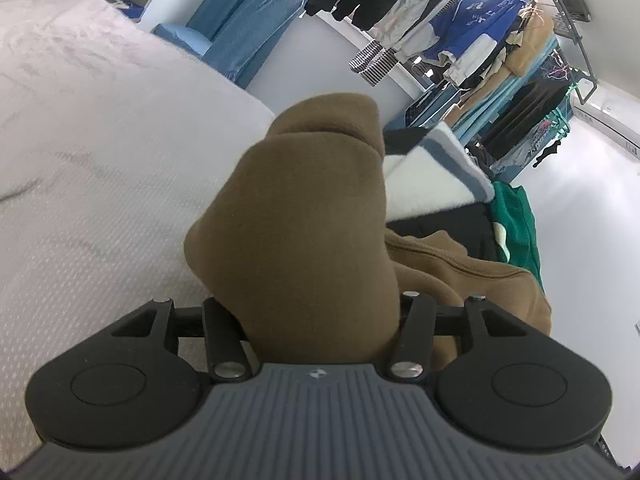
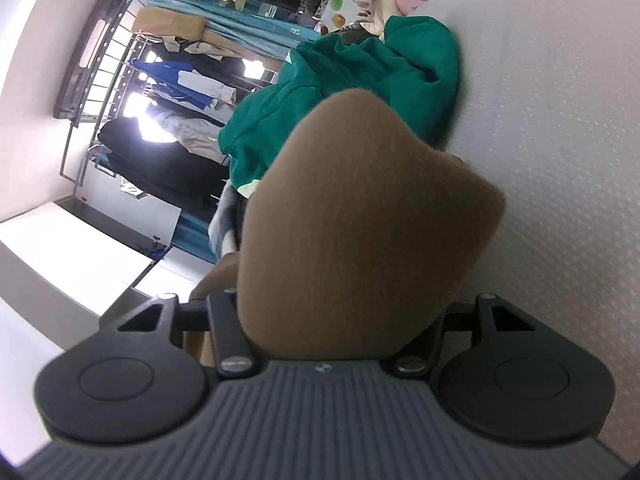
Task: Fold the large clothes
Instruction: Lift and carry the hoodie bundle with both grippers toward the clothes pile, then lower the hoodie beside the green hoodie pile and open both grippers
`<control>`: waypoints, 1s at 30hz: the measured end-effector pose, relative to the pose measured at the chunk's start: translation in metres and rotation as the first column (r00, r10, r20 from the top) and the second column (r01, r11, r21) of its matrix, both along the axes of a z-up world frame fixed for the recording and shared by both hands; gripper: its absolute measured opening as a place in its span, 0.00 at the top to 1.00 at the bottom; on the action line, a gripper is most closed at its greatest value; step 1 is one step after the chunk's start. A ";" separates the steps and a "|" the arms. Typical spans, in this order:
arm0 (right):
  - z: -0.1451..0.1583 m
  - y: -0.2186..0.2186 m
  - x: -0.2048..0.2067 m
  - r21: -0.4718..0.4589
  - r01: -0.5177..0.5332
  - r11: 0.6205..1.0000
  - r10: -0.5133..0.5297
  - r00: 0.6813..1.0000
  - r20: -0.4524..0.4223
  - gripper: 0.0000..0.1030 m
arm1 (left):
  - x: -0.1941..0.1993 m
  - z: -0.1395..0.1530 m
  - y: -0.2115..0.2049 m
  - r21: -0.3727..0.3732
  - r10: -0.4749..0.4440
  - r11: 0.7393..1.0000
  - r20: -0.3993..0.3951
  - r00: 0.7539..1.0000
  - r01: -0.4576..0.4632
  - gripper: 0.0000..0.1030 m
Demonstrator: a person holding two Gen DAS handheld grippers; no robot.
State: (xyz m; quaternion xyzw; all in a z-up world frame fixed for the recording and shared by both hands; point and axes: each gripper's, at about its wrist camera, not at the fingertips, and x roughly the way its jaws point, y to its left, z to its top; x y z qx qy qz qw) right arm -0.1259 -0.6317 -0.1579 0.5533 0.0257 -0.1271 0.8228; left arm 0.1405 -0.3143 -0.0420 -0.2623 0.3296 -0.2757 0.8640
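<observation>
A thick fold of a brown sweatshirt [image 1: 304, 208] bulges out between the jaws of my left gripper [image 1: 316, 240] and hides both fingers. More of the sweatshirt, with a seam showing, lies to the right over the white mattress [image 1: 100, 140]. In the right wrist view another bunch of the same brown sweatshirt [image 2: 360, 208] fills my right gripper [image 2: 352, 248] and covers its fingers too. Each gripper is shut on the cloth, low over the mattress [image 2: 560, 160].
A crumpled green garment [image 2: 360, 76] lies just beyond the brown one, with a white and blue striped piece [image 1: 432, 168] and dark cloth beside it. A full clothes rack [image 1: 500, 40] stands behind. Pillows [image 2: 360, 4] sit at the bed's far end. Blue cushions [image 1: 248, 12] lean against the wall.
</observation>
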 end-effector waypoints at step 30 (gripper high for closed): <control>-0.039 0.020 -0.057 0.095 -0.026 0.995 0.041 0.987 -0.153 0.33 | -0.061 -0.044 0.100 -0.041 -0.044 0.998 -0.116 0.992 0.040 0.25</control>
